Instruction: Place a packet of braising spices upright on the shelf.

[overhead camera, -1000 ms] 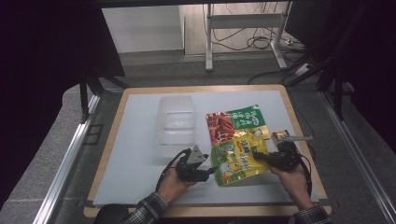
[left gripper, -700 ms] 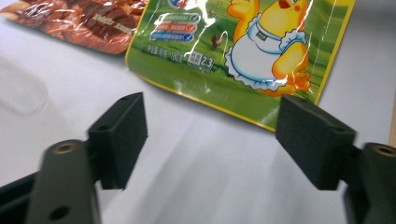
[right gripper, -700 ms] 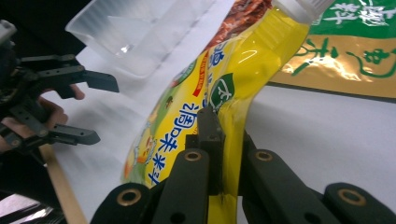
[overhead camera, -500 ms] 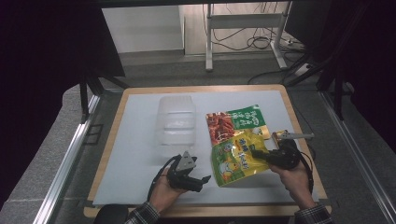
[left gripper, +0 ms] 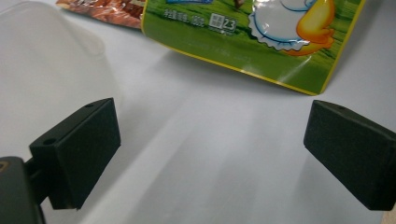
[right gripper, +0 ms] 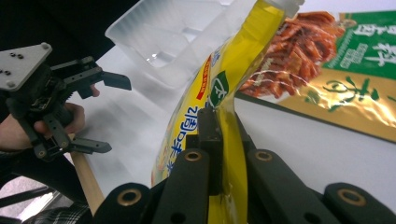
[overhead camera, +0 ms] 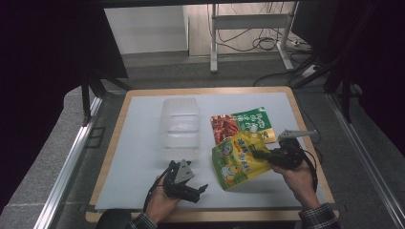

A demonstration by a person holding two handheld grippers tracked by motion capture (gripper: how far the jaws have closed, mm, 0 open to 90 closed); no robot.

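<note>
The left tongs (overhead camera: 199,191) have let go of the yellow-green foil snack pouch with the cartoon duck (overhead camera: 237,161): a second ago they lay against its left edge, and now they sit apart from it at its 8 o'clock, low over the white worktop (overhead camera: 138,143). Their jaws have just been opening and stand wide, with nothing but bare worktop between them in the left gripper view, where the pouch's lower edge (left gripper: 261,42) lies beyond the pads.

The right tongs (overhead camera: 260,154) are clamped on the pouch's right edge; in the right gripper view the foil (right gripper: 219,107) is pinched between the closed jaws and rises on edge. The pouch is tilted, its right side raised off the worktop, its top corner overlapping the red-and-green flat snack packet (overhead camera: 243,125) at its 12 o'clock.

The clear plastic tray (overhead camera: 180,126) stands empty at the pouch's 10 o'clock, close by.

Judgement: the handover to one hand is complete; the right tongs alone now carry the pouch, probably toward the tray, and a single edge grip may let it swing
</note>
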